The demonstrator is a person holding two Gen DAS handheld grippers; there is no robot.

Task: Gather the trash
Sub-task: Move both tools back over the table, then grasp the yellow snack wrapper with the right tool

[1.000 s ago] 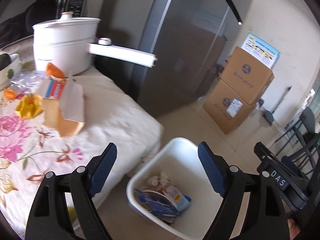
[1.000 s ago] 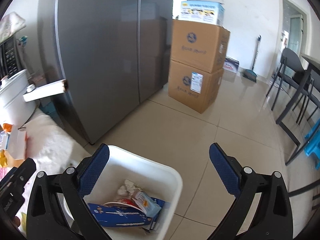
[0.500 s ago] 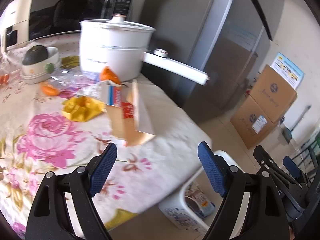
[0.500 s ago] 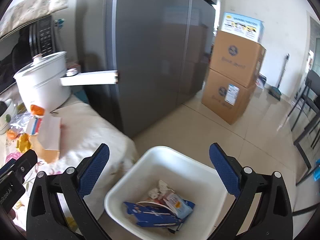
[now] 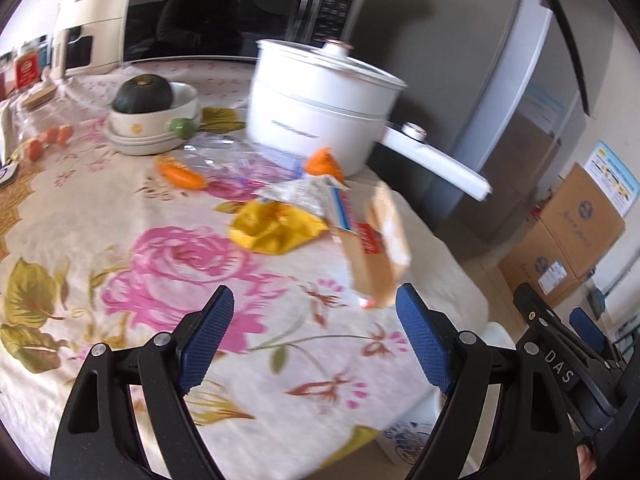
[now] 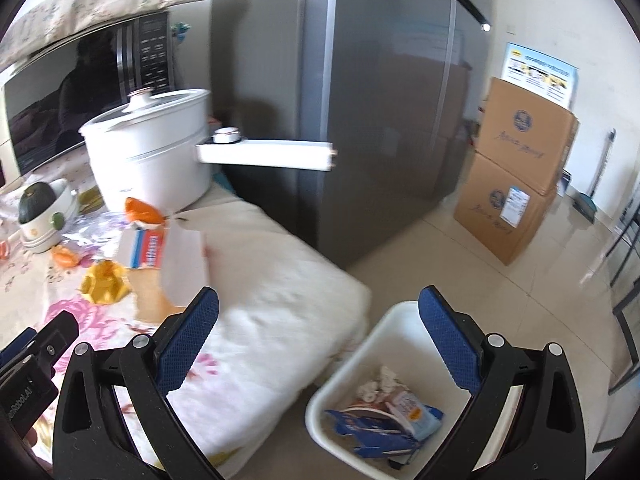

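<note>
An open cardboard carton (image 5: 374,250) with a red and blue label lies on the flowered tablecloth (image 5: 168,264), beside a crumpled yellow wrapper (image 5: 276,226) and an orange wrapper (image 5: 324,162). My left gripper (image 5: 316,338) is open and empty over the table, just short of the carton. My right gripper (image 6: 318,338) is open and empty above the table corner and the white trash bin (image 6: 384,328), which holds several wrappers. The carton (image 6: 176,264) and yellow wrapper (image 6: 105,282) also show in the right wrist view.
A white electric pot (image 5: 320,106) with a long handle stands behind the trash. A bowl with a green squash (image 5: 154,114), a clear plastic bag (image 5: 232,162) and small orange fruits (image 5: 52,138) lie on the table. A grey fridge (image 6: 360,100) and stacked cardboard boxes (image 6: 516,172) stand beyond.
Both grippers swung left from over the bin toward the table. The left one now faces the carton and wrappers; the bin has dropped to the right of both views.
</note>
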